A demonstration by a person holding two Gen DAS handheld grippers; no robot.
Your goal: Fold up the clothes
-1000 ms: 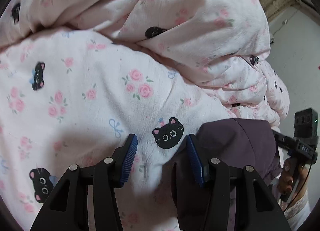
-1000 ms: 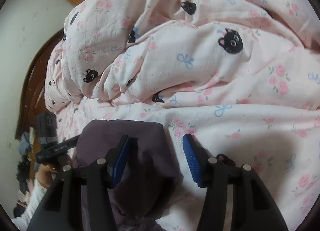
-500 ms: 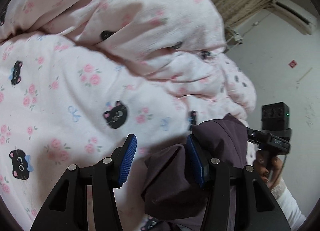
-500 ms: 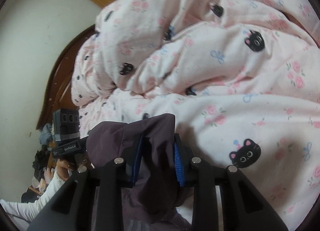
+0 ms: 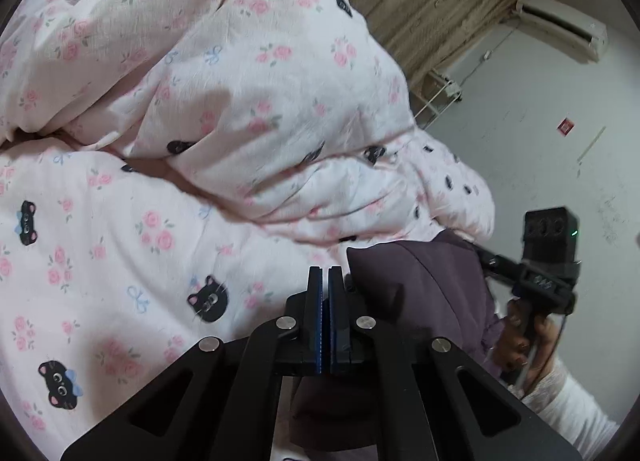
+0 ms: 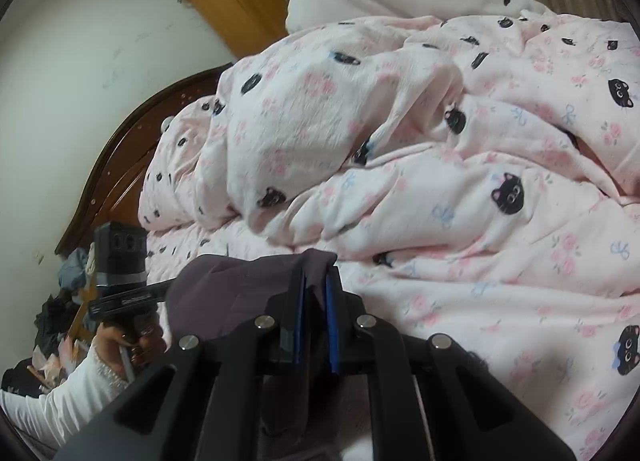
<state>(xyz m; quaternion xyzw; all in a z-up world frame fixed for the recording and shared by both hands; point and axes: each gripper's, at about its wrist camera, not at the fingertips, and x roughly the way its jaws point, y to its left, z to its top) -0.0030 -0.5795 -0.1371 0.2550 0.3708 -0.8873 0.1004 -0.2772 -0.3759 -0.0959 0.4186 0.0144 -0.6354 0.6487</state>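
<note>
The bunched pink quilt printed with roses and black cats (image 5: 248, 109) is rising as a high mound across the far side of the bed, blocking the way ahead of both grippers. Flatter quilt is lying open in front of it, at lower left in the left wrist view and lower right in the right wrist view. The dark purple garment (image 6: 240, 285) is hanging between the grippers, filling that gap. The curved dark wooden headboard (image 6: 120, 157) is closing off the bed's end.

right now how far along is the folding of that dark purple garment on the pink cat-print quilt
Early stage. Done: both grippers have pinched the dark purple garment. In hand: the right gripper clamps a fold of it; the left gripper is shut at its edge. Left: no neat fold shows yet on the pink cat-print quilt.
</note>
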